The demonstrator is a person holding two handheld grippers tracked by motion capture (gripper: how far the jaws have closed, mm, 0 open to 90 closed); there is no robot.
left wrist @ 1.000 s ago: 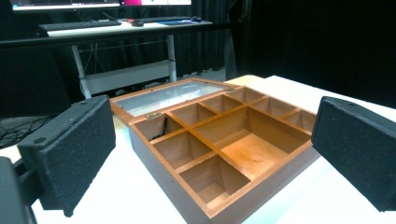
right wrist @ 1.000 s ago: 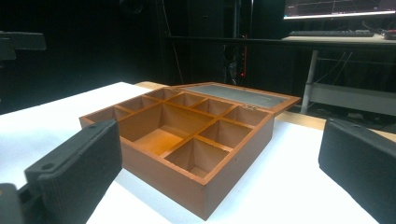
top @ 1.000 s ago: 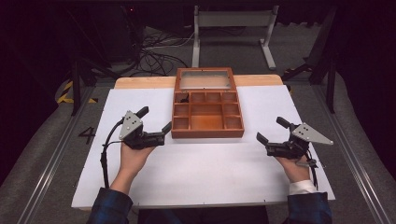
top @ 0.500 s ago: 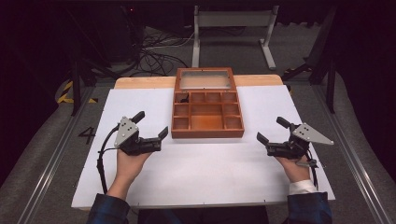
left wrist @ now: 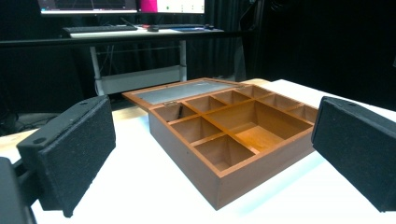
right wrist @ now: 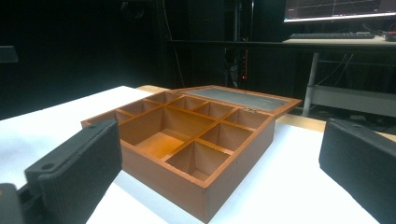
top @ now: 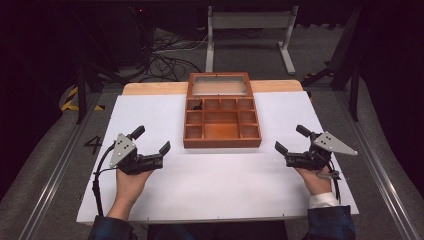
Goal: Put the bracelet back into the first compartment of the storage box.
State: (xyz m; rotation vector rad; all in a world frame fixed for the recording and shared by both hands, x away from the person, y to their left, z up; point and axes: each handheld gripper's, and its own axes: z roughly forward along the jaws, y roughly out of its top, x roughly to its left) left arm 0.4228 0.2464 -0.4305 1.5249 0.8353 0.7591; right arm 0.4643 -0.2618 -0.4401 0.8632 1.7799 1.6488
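Note:
A brown wooden box point(top: 222, 131) with several open compartments sits mid-table, its glass-paned lid point(top: 219, 85) folded flat behind it. A small dark item point(top: 196, 105) lies in the far-left compartment. My left gripper point(top: 151, 140) rests on the white table to the box's left, open and empty, its jaws pointing at the box. My right gripper point(top: 291, 139) mirrors it on the right, also open and empty. The left gripper view has the box point(left wrist: 233, 135) between wide-apart jaws of the left gripper point(left wrist: 212, 154). The right gripper view frames the box point(right wrist: 187, 140) between jaws of the right gripper point(right wrist: 219, 168).
The white sheet point(top: 220, 185) covers the table, with a wooden strip along the far edge point(top: 155, 88). Beyond stand a metal desk frame point(top: 250, 30) and floor cables point(top: 165, 55). Monitors and a keyboard point(left wrist: 100, 29) sit on the desk behind.
My left gripper has slid a little left and toward the near edge. The right gripper and the box have stayed put.

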